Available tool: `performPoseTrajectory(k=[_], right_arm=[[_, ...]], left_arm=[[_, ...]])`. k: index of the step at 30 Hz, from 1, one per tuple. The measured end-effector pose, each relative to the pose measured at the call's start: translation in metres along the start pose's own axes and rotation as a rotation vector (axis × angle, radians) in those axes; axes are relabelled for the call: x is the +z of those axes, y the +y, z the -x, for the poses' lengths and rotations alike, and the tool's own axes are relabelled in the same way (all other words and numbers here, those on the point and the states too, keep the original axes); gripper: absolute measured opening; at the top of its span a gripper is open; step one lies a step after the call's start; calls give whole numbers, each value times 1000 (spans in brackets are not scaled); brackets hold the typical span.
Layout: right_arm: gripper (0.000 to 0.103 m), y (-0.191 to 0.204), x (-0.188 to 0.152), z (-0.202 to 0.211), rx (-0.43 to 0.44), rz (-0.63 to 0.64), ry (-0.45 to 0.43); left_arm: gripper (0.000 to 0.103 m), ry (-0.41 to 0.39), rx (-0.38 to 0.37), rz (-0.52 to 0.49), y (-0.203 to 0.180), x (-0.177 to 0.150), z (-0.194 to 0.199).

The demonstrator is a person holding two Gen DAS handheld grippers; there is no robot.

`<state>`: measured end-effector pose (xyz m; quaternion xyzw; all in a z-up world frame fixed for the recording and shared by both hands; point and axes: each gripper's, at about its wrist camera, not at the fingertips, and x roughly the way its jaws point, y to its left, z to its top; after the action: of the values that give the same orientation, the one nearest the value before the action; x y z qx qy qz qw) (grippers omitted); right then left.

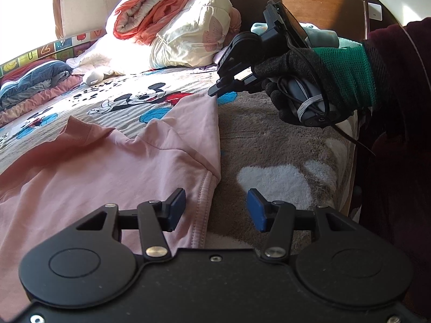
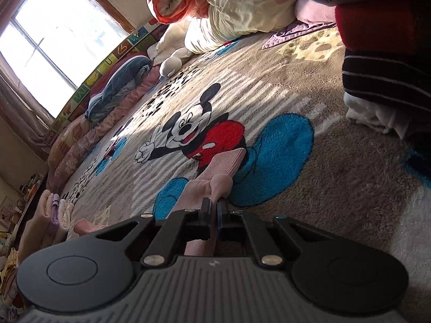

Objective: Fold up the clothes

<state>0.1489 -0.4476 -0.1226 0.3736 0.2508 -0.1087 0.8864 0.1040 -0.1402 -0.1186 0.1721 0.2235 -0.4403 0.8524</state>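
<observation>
A pink garment (image 1: pixel 107 167) lies spread on a cartoon-mouse blanket (image 1: pixel 129 99) over the bed. My left gripper (image 1: pixel 216 207) is open over the garment's near right edge. Its hem runs between the blue pads (image 1: pixel 257 211), which do not press on it. Farther back, a person's gloved hand (image 1: pixel 309 80) holds my right gripper (image 1: pixel 215 91) at the garment's far right corner. In the right wrist view that gripper (image 2: pixel 214 207) is shut, and a ribbed pink cuff (image 2: pixel 215 172) sticks out from between its jaws.
Rolled orange and cream quilts (image 1: pixel 167 21) are piled at the wooden headboard (image 1: pixel 309 0). A blue quilt (image 1: pixel 32 80) lies by the window side. Folded dark and red clothes (image 2: pixel 382 75) are stacked at the right, and pale clothes (image 2: pixel 51 215) sit at the left edge.
</observation>
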Motion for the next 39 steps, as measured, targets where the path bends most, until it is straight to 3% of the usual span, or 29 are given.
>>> performPoseTrajectory(k=[6, 13, 16, 18, 19, 21, 25, 27, 30, 35, 39], right_arm=[[4, -16, 8, 31, -7, -19, -50], [3, -26, 16, 39, -95, 5, -48], [17, -7, 3, 38, -71, 57, 41], [59, 6, -16, 36, -16, 51, 125], [64, 15, -26, 34, -5, 63, 169], [64, 32, -46, 29, 16, 85, 239], [55, 49, -72, 23, 2, 83, 253], [29, 47, -73, 21, -12, 78, 231], [11, 38, -75, 21, -5, 42, 223], [8, 25, -71, 44, 54, -36, 145], [7, 4, -73, 52, -3, -50, 139]], left_arm=[[51, 4, -3, -20, -6, 0, 2], [51, 8, 14, -40, -7, -4, 5], [51, 3, 22, -38, -2, -5, 10], [51, 7, 33, -37, 1, -7, 12], [51, 10, 37, -37, 2, -8, 13], [51, 20, 40, -42, 3, -11, 15], [51, 30, 41, -81, -2, -16, 18], [51, 34, 39, -98, -4, -18, 19], [51, 49, 33, -125, -7, -21, 19], [52, 82, 12, -168, -11, -27, 18], [52, 30, 59, -166, -13, -22, 23]])
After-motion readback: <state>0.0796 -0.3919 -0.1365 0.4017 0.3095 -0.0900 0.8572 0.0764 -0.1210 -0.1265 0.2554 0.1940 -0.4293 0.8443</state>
